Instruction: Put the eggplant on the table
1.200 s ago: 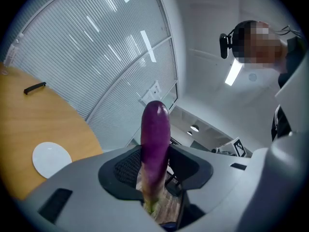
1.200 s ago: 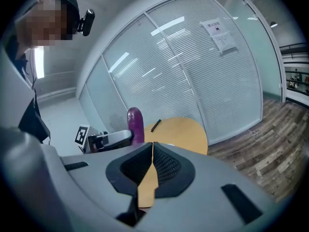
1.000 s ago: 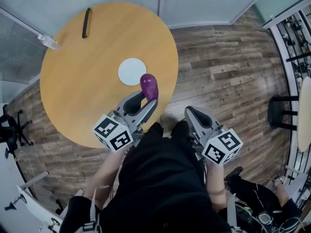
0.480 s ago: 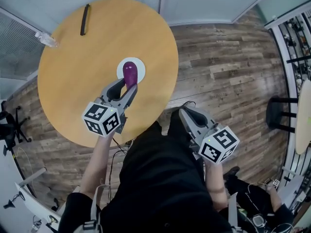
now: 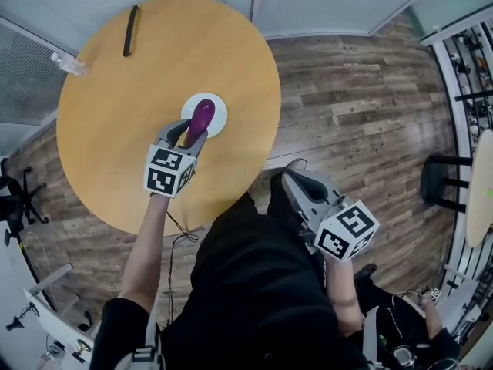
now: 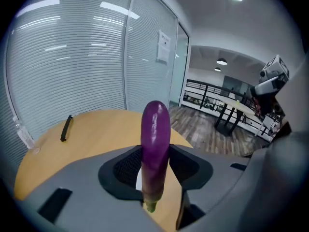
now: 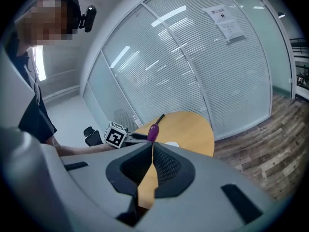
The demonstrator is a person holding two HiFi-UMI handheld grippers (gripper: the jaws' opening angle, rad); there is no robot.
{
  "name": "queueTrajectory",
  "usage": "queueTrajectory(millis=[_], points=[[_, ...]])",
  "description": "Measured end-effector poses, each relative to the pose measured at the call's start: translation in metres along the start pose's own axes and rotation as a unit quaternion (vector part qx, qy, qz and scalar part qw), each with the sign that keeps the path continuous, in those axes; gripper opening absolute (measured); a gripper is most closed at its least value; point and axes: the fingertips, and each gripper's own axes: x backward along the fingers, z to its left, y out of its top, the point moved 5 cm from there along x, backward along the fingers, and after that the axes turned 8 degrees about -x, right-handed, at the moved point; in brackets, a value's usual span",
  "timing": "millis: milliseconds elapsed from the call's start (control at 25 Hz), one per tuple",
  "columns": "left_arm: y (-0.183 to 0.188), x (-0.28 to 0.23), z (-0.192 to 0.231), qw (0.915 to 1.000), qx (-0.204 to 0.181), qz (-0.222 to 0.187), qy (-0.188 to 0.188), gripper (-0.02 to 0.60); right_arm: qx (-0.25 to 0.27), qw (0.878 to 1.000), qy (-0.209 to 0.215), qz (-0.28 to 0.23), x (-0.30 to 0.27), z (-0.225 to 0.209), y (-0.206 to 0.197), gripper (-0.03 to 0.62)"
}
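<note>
- Glass wall [image 6: 72, 57]: panels with horizontal blinds, running behind the far side of the table.
- Wood-plank floor [image 5: 362, 99]: shows to the right of and below the table in the head view.
- Table [image 5: 115, 137]: round, with a light-wood top. It carries the plate, the black strip and the bottle.
- Person [image 5: 254, 284]: in dark clothing, standing at the near edge of the table. The left arm reaches out over the tabletop and the right arm is kept close to the body.
- Left gripper [image 5: 187, 133]: over the table, near its middle, marker cube toward the person. Its jaws are clamped on the lower part of the eggplant, one pad on each side, as the left gripper view [image 6: 154, 166] shows.
- Right gripper [image 5: 296, 182]: off the table, beside the person's body and above the floor. Its jaws are pressed together with nothing between them, as seen in the right gripper view [image 7: 151, 156].
- Plate [image 5: 218, 111]: white and round, lying near the table's centre, partly covered from above by the eggplant and the left gripper's tips.
- Eggplant [image 5: 200, 118]: purple and long, gripped by the left gripper and positioned over the plate. In the left gripper view [image 6: 155, 139] it rises out of the jaws with its green stem end lowest. Whether it touches the plate cannot be told.
- Black strip [image 5: 129, 31]: narrow and dark, lying flat near the far edge of the table, well apart from the plate.
- Bottle [image 5: 68, 64]: small and clear, at the table's far left rim.
</note>
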Motion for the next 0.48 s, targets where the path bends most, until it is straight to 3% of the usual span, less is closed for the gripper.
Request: queueTrajectory(millis=[120, 280, 480], points=[[-0.003, -0.018, 0.005, 0.9982, -0.043, 0.039, 0.012, 0.192, 0.006, 1.0, 0.006, 0.008, -0.006, 0.0, 0.003, 0.018], [-0.015, -0.042, 0.008, 0.9888, -0.117, 0.09, 0.025, 0.192, 0.014, 1.0, 0.02, 0.015, -0.015, 0.006, 0.006, 0.018], [-0.029, -0.063, 0.014, 0.9846, -0.126, 0.12, 0.016, 0.192, 0.025, 0.999, 0.026, 0.025, -0.021, 0.01, 0.004, 0.018]])
